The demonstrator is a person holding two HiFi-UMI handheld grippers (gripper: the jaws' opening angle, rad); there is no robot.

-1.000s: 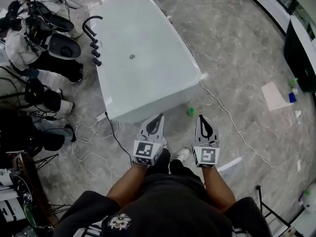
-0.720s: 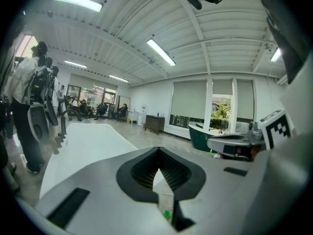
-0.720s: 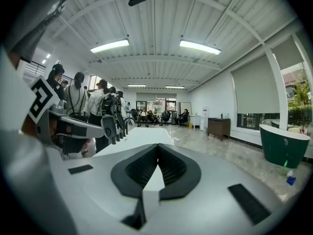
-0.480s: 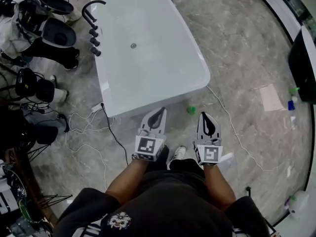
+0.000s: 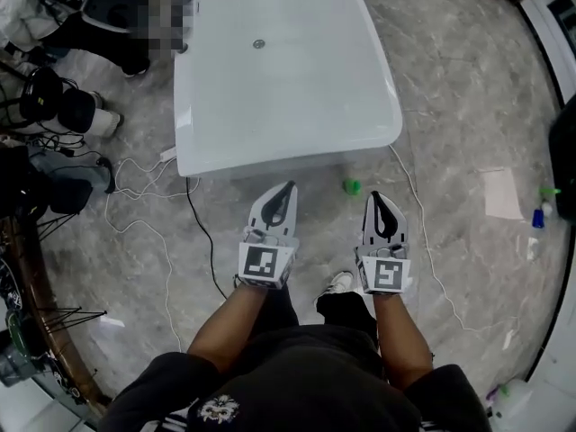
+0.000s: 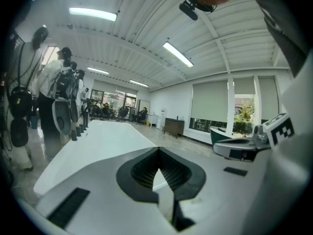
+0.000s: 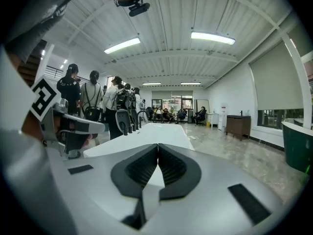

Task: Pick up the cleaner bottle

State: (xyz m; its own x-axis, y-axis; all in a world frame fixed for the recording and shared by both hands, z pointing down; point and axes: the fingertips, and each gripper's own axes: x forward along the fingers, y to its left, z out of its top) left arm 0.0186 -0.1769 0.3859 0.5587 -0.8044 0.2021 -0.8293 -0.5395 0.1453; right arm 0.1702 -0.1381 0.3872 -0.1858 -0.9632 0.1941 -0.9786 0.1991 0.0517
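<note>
Cleaner bottle (image 5: 351,186) is in neither gripper. The left gripper (image 5: 286,189) and right gripper (image 5: 376,196) are held out side by side in front of the person, above a white shoe (image 5: 338,283). Each has its jaws pressed together with nothing between them.

The bottle shows from above only as a small green shape. It stands on the grey marble floor (image 5: 459,106), just ahead of the gripper tips and between them, nearer the right one. Just beyond it is the near end of a white bathtub (image 5: 270,88), which stretches away from both grippers.

A black cable (image 5: 200,241) trails over the floor left of the left gripper, and a white cable (image 5: 423,232) runs past the right of the right gripper. Far off, people (image 7: 93,102) stand to the left of the bathtub's far end.
</note>
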